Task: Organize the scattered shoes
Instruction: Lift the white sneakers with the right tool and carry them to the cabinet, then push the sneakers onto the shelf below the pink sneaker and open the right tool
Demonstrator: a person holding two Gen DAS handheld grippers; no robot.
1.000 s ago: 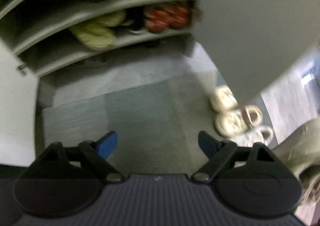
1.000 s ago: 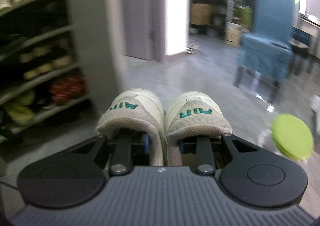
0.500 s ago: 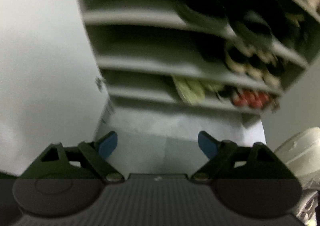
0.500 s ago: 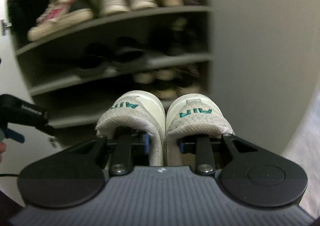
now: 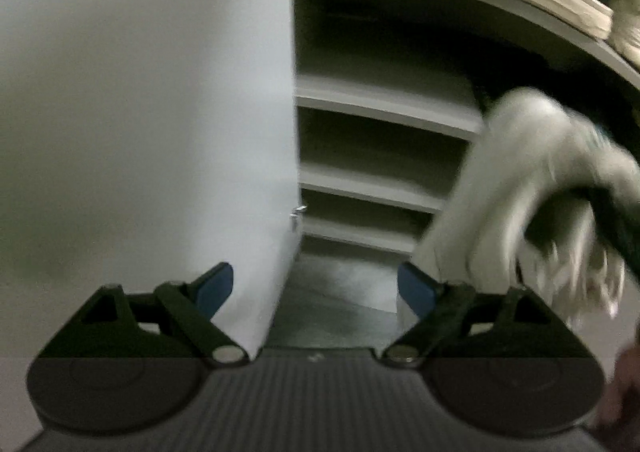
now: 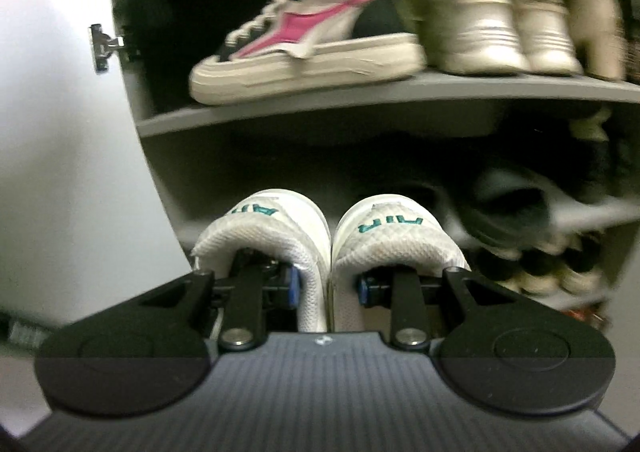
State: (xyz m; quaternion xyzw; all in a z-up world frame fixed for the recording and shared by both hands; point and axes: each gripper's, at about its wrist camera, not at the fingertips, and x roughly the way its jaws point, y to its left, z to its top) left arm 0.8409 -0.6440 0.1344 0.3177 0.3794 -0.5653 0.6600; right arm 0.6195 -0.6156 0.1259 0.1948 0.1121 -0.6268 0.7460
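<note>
My right gripper is shut on a pair of white sneakers with green "AIR" lettering, one finger inside each shoe, pinching the two inner walls together. The pair hangs in front of the open shoe cabinet, level with a dark shelf. In the left wrist view the same white sneakers show blurred at the right, before the shelves. My left gripper stands open with nothing between its blue pads, pointing down along the cabinet's left side.
The shelf above holds a white-and-pink sneaker and a pair of cream sneakers. Dark shoes lie to the right on the lower shelf. The white cabinet door stands open at the left, with a hinge.
My right gripper swung from the room toward the cabinet and rose, carrying the white pair up to the shelves. My left gripper lifted off the floor mat and turned toward the cabinet's left side.
</note>
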